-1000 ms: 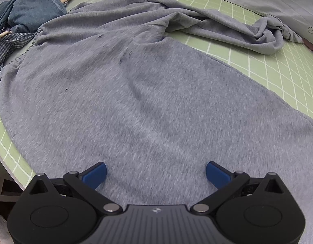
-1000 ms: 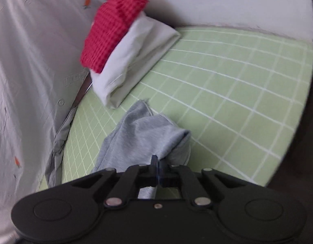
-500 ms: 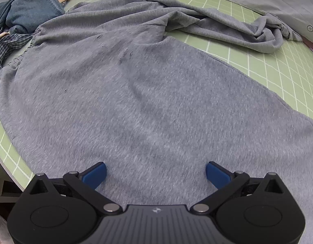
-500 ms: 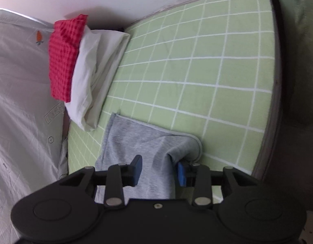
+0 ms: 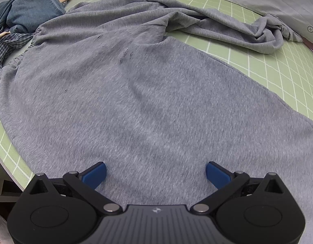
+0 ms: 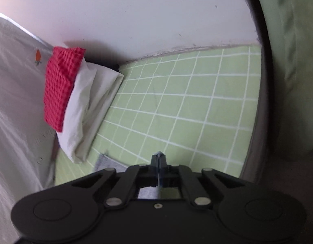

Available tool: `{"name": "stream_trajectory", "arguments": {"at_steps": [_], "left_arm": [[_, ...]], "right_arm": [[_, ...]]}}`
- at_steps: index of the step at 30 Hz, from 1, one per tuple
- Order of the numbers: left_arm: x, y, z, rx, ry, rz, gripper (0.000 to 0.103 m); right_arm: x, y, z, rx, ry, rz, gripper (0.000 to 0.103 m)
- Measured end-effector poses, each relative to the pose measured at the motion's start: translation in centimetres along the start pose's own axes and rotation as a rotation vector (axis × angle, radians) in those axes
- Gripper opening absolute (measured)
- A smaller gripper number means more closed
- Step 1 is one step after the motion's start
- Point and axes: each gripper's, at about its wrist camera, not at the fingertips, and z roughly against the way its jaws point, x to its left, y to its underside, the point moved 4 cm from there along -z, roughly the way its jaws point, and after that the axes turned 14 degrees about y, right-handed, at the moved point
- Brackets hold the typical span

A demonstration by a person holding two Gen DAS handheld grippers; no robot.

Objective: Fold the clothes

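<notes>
Underneath everything, a green sheet (image 5: pixel 264 46) with a white grid is spread as the work surface, and it is taken here as the landmark. At its far edge, a pale grey sheet (image 6: pixel 16 105) printed with small carrots is seen in the right wrist view, and a white wall rises beyond the grid.

Across most of the green sheet, a large grey garment (image 5: pixel 136 93) is laid fairly flat, its knit surface filling the left wrist view. A long part of it is bunched into folds toward the sheet's far right side, ending in a crumpled knot near the sheet's edge. At the sheet's far left corner, a heap of blue denim (image 5: pixel 28 10) and dark checked cloth (image 5: pixel 5 46) is piled, touching the grey garment's gathered edge.

Along the green sheet's far edge in the right wrist view, a folded white cloth (image 6: pixel 89 109) is stacked with a folded red checked cloth (image 6: pixel 60 87) on top.

Over the grey garment, the left gripper (image 5: pixel 155 172) is held with its blue pads spread wide and nothing between them. The right gripper (image 6: pixel 158 158) is clenched, pads pressed together; a thin sliver of grey fabric appears pinched at their tip, and more grey cloth shows just below it on the sheet.
</notes>
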Motion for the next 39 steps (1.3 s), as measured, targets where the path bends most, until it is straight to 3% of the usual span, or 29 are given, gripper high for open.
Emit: {"name": "stream_trajectory", "arguments": {"at_steps": [3,5,7,13,18,26,33,39], "left_arm": [[0.0,0.0,-0.1,0.007,0.001,0.0,0.103],[0.0,-0.1,0.0,0.018,0.004,-0.003,0.103],[0.1,-0.1,0.0,0.035,0.013,-0.014,0.103],[3.0,-0.7,3.3,-0.065,0.025,0.005,0.103],[9.3,-1.8,6.1,-0.153,-0.014,0.11,0.103],[22.8,-4.4,8.7,-0.236,-0.092,0.349,0.103],[30.2,-8.0,7.8,-0.272,-0.09,0.395,0.101],[33.3,-10.5,5.8,-0.248,0.0,0.391,0.076]], "right_arm": [[1.0,0.2,0.0,-0.035,0.093,0.163,0.003],[2.5,0.9,0.2,-0.094,0.183,0.291,0.017],[4.1,1.8,0.3,-0.144,0.244,0.405,0.061],[9.7,5.3,0.8,-0.218,0.213,0.655,0.097],[14.7,10.0,1.0,-0.183,0.136,0.714,0.099],[20.0,21.0,1.9,-0.093,0.082,0.838,0.099],[22.1,28.4,4.4,-0.092,0.095,0.881,0.1],[22.5,32.3,5.4,-0.082,0.149,0.845,0.1]]}}
